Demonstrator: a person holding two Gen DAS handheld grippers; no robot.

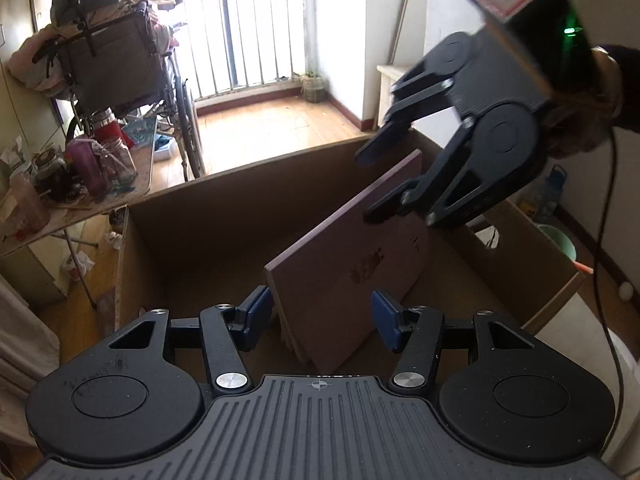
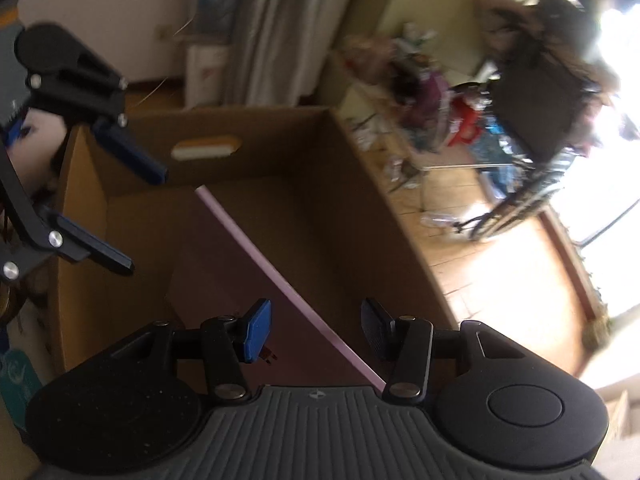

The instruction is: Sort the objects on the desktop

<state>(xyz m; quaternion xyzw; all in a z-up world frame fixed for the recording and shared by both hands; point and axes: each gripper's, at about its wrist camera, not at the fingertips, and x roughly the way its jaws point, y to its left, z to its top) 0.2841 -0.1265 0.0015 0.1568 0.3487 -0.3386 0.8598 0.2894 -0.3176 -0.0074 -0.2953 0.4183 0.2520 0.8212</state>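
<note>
A pink book [image 1: 352,264] leans tilted inside an open cardboard box [image 1: 208,216]. In the right wrist view, its pale edge [image 2: 280,280] runs diagonally across the box [image 2: 288,140]. My left gripper [image 1: 320,318] hovers open over the book's lower end; the book lies deeper in the box and the pads do not touch it. My right gripper [image 1: 368,186] hangs open over the book's upper corner, held by a person's hand [image 1: 580,128]. In its own view the right gripper [image 2: 316,334] is open above the book's edge, with the left gripper [image 2: 146,220] open at the box's left wall.
A folding table [image 1: 132,196] crowded with jars and bottles stands left of the box. A loaded wheelchair [image 1: 116,64] sits behind it by the balcony railing. A green bucket [image 1: 560,240] stands right of the box. A cable [image 1: 600,280] hangs from the right gripper.
</note>
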